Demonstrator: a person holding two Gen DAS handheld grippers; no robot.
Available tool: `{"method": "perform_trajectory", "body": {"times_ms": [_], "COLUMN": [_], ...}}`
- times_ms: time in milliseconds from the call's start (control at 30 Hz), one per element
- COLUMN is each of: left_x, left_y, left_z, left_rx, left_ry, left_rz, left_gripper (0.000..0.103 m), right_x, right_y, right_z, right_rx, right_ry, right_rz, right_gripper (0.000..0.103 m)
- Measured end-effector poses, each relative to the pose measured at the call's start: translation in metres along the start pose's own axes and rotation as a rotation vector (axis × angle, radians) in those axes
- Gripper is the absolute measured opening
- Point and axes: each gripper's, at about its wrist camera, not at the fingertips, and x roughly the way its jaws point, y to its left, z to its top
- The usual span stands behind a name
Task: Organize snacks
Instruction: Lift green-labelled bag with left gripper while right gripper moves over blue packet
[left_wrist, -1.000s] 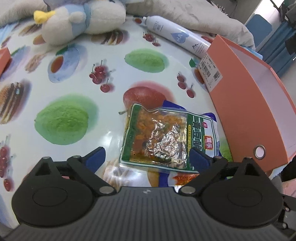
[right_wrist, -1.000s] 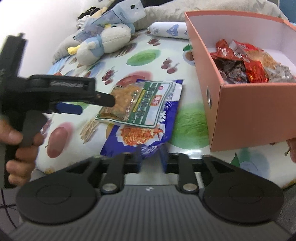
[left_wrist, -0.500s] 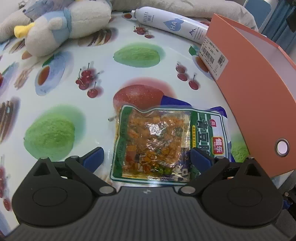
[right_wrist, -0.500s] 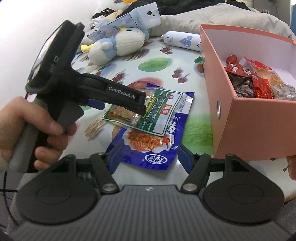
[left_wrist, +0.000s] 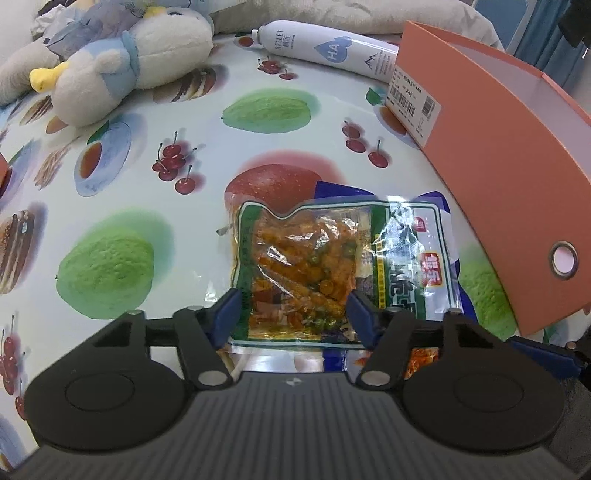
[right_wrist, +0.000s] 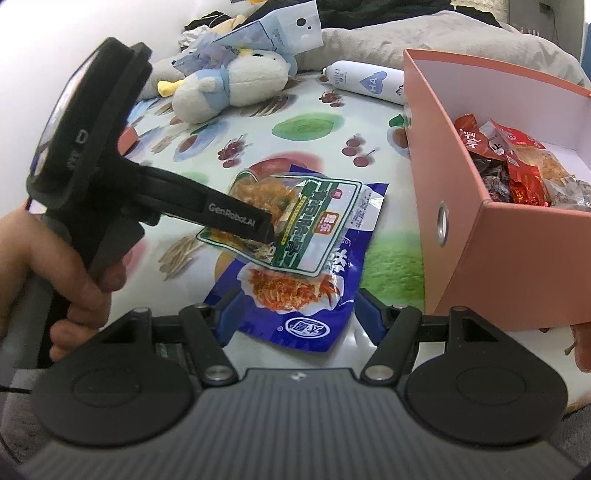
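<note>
A green snack packet (left_wrist: 314, 266) with orange pieces lies on top of a blue snack packet (right_wrist: 295, 306) on the fruit-print tablecloth. My left gripper (left_wrist: 295, 314) has its jaws closing on the green packet's near end. Its blue pads press both sides, and the packet buckles along its far edge. In the right wrist view the left gripper (right_wrist: 266, 229) reaches in from the left, held by a hand (right_wrist: 55, 277), over the green packet (right_wrist: 317, 221). My right gripper (right_wrist: 297, 314) stands open, its fingers either side of the blue packet's near end.
An orange box (right_wrist: 517, 258) at the right holds several red and brown snack packs (right_wrist: 517, 173); its side wall (left_wrist: 498, 166) is close beside the packets. A plush duck (left_wrist: 129, 62) and a white bottle (left_wrist: 325, 48) lie at the far edge of the cloth.
The left jaws have narrowed from wide open onto the green packet, which now buckles. The right jaws widened around the blue packet's end. The left gripper came lower over the packets.
</note>
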Motion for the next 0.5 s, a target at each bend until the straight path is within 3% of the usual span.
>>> {"method": "perform_trajectory", "body": {"times_ms": [67, 133, 233, 500], "left_x": [-0.002, -0.006, -0.011, -0.020], "left_y": [0.001, 0.002, 0.014, 0.042], "left_z": [-0.002, -0.003, -0.002, -0.010], "left_rx": [0.004, -0.006, -0.049, -0.115], "left_ry": [-0.013, -0.030, -0.033, -0.035], "left_rz": [-0.003, 0.004, 0.000, 0.003], "left_gripper": [0.060, 0.041, 0.021, 0.020], "right_x": [0.000, 0.001, 0.001, 0.008], "right_y": [0.001, 0.002, 0.005, 0.010], "right_z": [-0.001, 0.000, 0.002, 0.013], "right_rx": [-0.005, -0.008, -0.024, -0.046], "right_ry": [0.001, 0.000, -0.011, -0.049], "right_rz": [-0.008, -0.012, -0.025, -0.027], "right_gripper": [0.067, 0.067, 0.067, 0.067]}}
